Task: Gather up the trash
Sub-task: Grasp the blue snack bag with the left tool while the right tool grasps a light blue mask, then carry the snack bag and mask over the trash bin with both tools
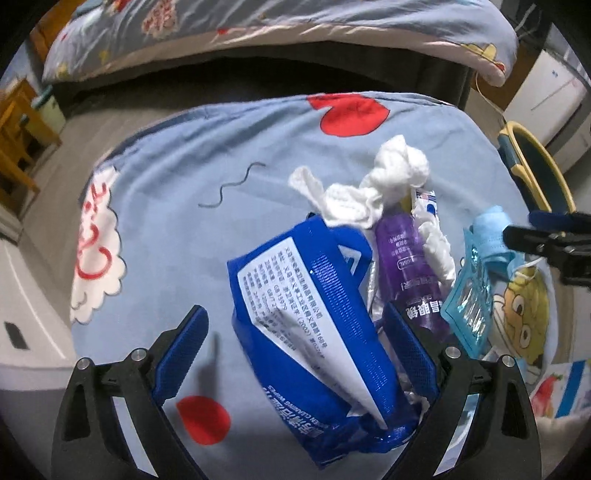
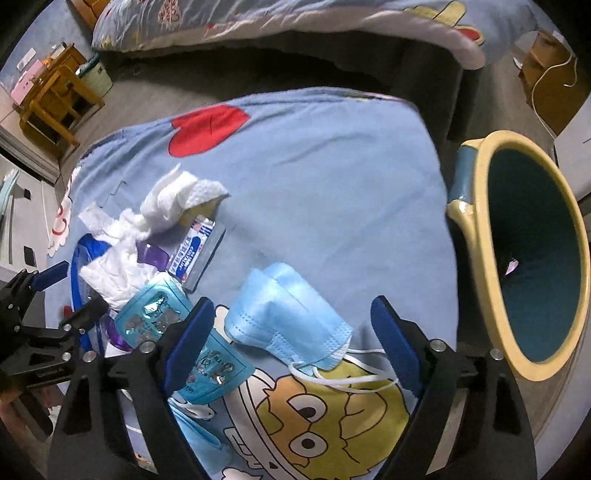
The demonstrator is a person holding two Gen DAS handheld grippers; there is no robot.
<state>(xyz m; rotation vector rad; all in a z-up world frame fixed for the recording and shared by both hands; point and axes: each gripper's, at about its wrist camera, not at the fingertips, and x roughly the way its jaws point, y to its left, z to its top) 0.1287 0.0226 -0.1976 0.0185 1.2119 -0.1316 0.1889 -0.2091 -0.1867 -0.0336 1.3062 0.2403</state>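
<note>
Trash lies piled on a blue cartoon-print cloth (image 1: 184,177). My left gripper (image 1: 295,332) is open and straddles a blue wipes pack (image 1: 295,295); its left finger stands clear of the pack. Beside the pack lie a purple bottle (image 1: 402,266), crumpled white tissue (image 1: 391,170) and a teal blister pack (image 1: 467,299). My right gripper (image 2: 291,321) is open around a light-blue face mask (image 2: 288,310), with both pads off it. A second blister pack (image 2: 218,373) lies under its left finger. A toothpaste tube (image 2: 195,247) rests by the tissue (image 2: 170,203).
A teal bin with a yellow rim (image 2: 480,236) stands just off the cloth's right edge. A bed with a matching quilt (image 1: 258,29) runs across the back. A wooden chair (image 2: 55,96) and a pale bucket (image 2: 98,75) sit at the far left.
</note>
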